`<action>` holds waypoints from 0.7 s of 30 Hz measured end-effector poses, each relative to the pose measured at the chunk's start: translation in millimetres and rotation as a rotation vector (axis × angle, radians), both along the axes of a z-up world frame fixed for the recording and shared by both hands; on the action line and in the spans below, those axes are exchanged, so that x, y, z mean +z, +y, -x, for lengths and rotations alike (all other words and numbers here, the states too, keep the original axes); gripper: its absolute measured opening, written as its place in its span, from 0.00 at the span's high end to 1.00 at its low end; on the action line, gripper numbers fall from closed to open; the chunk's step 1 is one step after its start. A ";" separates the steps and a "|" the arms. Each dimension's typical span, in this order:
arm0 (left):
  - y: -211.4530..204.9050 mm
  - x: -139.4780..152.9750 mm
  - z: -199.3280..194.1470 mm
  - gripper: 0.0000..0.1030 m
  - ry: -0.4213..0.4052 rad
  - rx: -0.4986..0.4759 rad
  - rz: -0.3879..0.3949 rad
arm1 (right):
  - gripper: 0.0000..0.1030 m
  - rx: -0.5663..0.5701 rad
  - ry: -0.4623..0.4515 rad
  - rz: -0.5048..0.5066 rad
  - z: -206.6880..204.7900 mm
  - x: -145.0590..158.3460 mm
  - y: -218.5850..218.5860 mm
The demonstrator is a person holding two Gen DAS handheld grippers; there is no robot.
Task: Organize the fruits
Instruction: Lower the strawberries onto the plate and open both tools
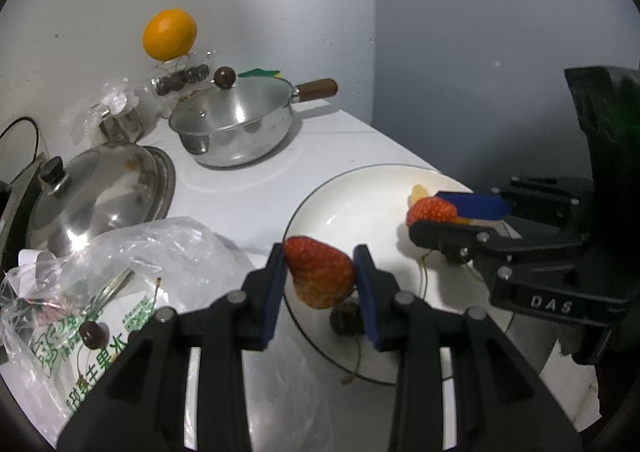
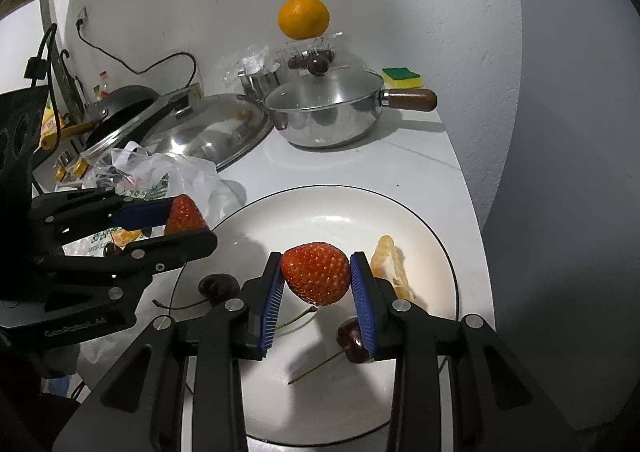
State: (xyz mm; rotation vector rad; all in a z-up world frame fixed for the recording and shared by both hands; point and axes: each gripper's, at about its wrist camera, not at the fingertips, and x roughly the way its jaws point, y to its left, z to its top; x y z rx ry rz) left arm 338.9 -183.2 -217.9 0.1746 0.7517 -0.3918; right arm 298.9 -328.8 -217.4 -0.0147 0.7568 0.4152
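In the left wrist view my left gripper point(image 1: 320, 258) is shut on a red strawberry point(image 1: 320, 284), held above the near-left rim of a white plate point(image 1: 360, 192). My right gripper point(image 2: 317, 264) is shut on a second strawberry point(image 2: 316, 280) over the plate's point(image 2: 340, 220) middle. Each gripper shows in the other's view, the right gripper point(image 1: 430, 212) and the left gripper point(image 2: 192, 220). On the plate lie two dark cherries point(image 2: 218, 286) point(image 2: 352, 338) with stems and an orange segment point(image 2: 390, 264).
A plastic bag point(image 1: 160, 252) with a cherry point(image 1: 93, 334) lies left of the plate. Behind stand a steel pot point(image 2: 328, 116) with a wooden handle, a steel lid point(image 2: 208, 132), a whole orange point(image 2: 304, 17) on a clear box, and a sponge point(image 2: 401, 76). The counter edge runs close on the right.
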 end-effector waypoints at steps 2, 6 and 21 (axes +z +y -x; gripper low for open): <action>1.0 -2.5 -3.7 0.66 0.005 0.003 0.005 | 0.65 0.004 0.003 0.012 -3.0 -1.3 1.8; 3.8 -7.3 -11.2 0.66 0.022 0.008 0.015 | 0.65 0.004 -0.001 0.034 -8.8 -2.4 4.5; 9.2 -15.5 -22.5 0.65 0.067 0.014 0.057 | 0.65 -0.027 0.005 0.071 -17.7 -8.1 10.3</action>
